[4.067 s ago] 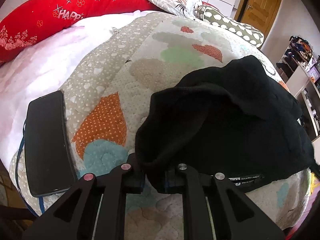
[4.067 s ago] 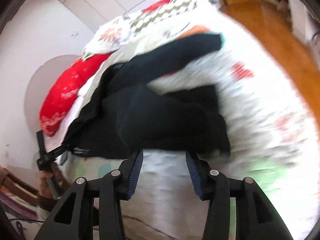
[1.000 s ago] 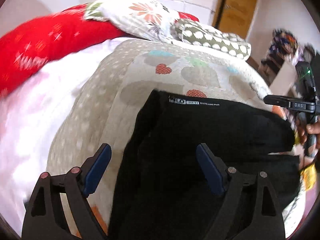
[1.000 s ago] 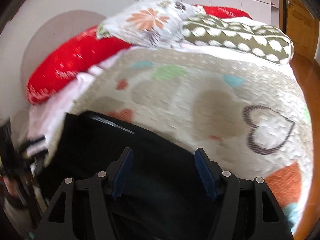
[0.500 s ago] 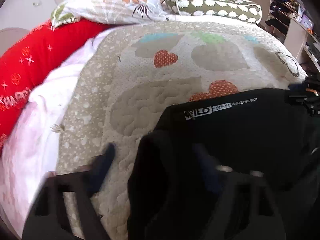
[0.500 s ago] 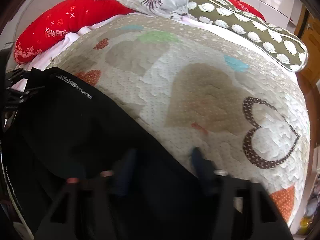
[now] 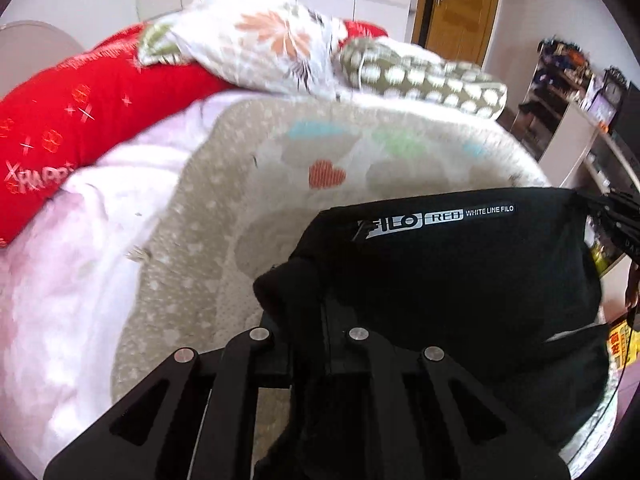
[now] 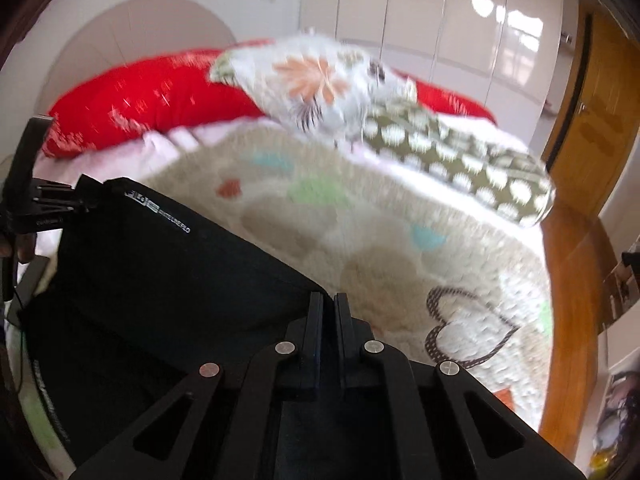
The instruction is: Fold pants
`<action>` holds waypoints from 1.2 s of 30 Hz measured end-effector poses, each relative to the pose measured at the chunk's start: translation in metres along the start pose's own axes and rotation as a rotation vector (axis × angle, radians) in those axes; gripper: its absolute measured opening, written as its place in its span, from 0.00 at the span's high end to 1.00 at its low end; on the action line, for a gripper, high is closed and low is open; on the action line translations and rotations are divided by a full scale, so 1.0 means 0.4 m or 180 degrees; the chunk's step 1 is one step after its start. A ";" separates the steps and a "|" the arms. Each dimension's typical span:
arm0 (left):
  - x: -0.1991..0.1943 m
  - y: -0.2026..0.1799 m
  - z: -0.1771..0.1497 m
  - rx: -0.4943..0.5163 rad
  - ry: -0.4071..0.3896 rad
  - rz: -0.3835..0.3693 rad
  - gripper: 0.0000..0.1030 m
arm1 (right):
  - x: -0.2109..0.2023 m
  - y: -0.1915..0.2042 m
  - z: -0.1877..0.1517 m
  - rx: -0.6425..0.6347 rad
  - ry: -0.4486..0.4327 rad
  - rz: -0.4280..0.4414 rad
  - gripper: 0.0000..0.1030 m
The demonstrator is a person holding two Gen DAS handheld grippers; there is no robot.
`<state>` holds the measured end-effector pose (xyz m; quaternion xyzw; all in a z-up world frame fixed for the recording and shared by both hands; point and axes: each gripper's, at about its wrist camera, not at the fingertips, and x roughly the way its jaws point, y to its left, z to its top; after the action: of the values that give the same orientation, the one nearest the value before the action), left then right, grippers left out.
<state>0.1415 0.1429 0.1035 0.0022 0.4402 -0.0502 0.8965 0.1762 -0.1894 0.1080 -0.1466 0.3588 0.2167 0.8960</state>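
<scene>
Black pants (image 7: 460, 280) are lifted above the quilt (image 7: 248, 200), one corner clamped in each closed gripper: left (image 7: 308, 332), right (image 8: 328, 312). Folding appears unfinished; laying down remains.

White wardrobe (image 8: 460, 32), wooden door (image 7: 460, 8), bed (image 7: 240, 208).

left black two-finger gripper (image 7: 306, 332): jaws closed, pinching fabric, held level | right black two-finger gripper (image 8: 328, 320): jaws pressed together on cloth edge, held level
</scene>
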 end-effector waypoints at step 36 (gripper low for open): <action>-0.216 -0.013 -0.408 -0.0337 -0.0251 -0.0199 0.93 | -0.332 0.413 -0.277 -0.0189 -0.0277 0.1362 0.23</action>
<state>-0.0403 0.1529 0.0718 -0.0610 0.4065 -0.0548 0.9100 -0.0558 -0.1308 0.1067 -0.0839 0.3362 0.4185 0.8395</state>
